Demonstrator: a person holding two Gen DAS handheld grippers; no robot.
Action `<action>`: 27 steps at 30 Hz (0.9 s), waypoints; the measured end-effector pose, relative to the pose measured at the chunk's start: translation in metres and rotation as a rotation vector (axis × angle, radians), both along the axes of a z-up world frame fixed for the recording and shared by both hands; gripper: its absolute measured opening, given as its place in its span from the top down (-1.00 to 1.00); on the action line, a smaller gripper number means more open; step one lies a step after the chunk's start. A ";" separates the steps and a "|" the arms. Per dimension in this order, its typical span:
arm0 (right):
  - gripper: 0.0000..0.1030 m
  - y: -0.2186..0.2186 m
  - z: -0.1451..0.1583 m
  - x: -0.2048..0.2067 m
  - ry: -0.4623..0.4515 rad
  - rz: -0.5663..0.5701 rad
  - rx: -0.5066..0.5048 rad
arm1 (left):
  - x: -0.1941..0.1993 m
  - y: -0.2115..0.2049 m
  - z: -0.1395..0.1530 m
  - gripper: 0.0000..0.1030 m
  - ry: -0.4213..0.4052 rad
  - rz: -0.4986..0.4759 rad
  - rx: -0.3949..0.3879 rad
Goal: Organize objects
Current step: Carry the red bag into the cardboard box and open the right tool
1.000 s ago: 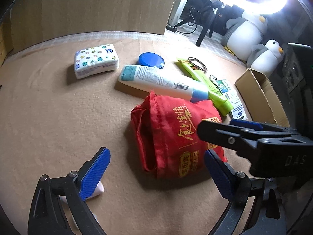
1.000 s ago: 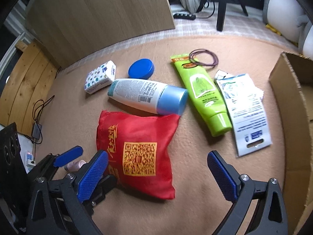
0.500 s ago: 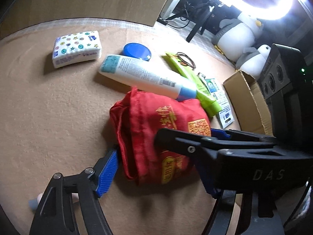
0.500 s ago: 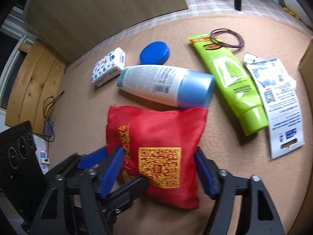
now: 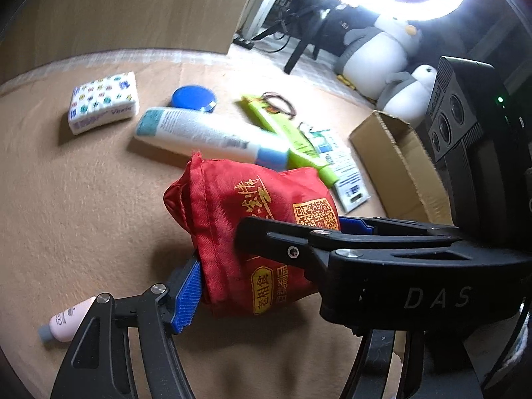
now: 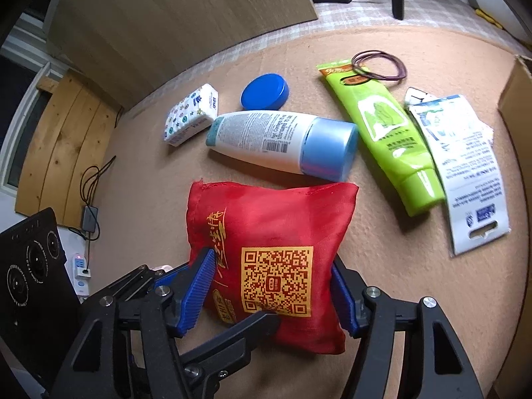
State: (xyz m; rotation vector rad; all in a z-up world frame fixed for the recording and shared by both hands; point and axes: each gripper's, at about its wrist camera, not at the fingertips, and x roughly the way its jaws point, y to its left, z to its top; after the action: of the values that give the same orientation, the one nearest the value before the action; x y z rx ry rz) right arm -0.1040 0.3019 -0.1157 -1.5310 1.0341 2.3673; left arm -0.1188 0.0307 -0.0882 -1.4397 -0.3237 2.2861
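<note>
A red cloth pouch point(image 6: 272, 232) with a yellow QR code lies on the tan mat, and both grippers hold it. The right gripper point(image 6: 271, 294) has a blue pad pressed on each side of the pouch's near end, and its jaws are still closing. The left gripper point(image 5: 266, 282) comes in from the side with its jaws also closing. Its left pad presses the bunched pouch point(image 5: 252, 206); its other finger is hidden behind the right gripper's black finger point(image 5: 282, 242). One of the left gripper's fingers point(image 6: 239, 329) lies across the pouch's near corner.
Behind the pouch lie a white tube with a blue cap point(image 6: 282, 139), a green tube point(image 6: 382, 126), a blue lid point(image 6: 264, 91), a tissue pack point(image 6: 191, 118), hair bands point(image 6: 379, 65) and a printed packet point(image 6: 465, 166). An open cardboard box point(image 5: 409, 166) stands right. A small pink bottle point(image 5: 66, 319) lies near left.
Both grippers went from wide open to closed around the red pouch. The left one slid in toward it, and the pouch is now bunched up and shifted.
</note>
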 end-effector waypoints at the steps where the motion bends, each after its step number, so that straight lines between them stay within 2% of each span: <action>1: -0.20 0.001 0.004 0.003 0.006 0.000 0.008 | 0.001 0.004 0.004 -0.39 0.006 -0.002 0.002; 9: -0.20 0.017 0.042 0.038 0.056 -0.039 0.064 | 0.012 0.053 0.041 -0.39 0.079 -0.072 0.012; 15: -0.20 0.046 0.068 0.085 0.079 -0.109 0.112 | 0.020 0.108 0.063 -0.39 0.117 -0.159 0.040; 21: -0.20 0.081 0.082 0.137 0.087 -0.191 0.138 | 0.028 0.175 0.072 -0.39 0.138 -0.250 0.063; 27: -0.20 0.120 0.082 0.188 0.079 -0.275 0.155 | 0.034 0.236 0.073 -0.39 0.143 -0.320 0.067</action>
State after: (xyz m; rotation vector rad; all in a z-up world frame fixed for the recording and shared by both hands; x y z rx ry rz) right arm 0.0844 0.4217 -0.0337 -1.1687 0.9798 2.2706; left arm -0.0850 0.2669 -0.0156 -1.1912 -0.1157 2.0816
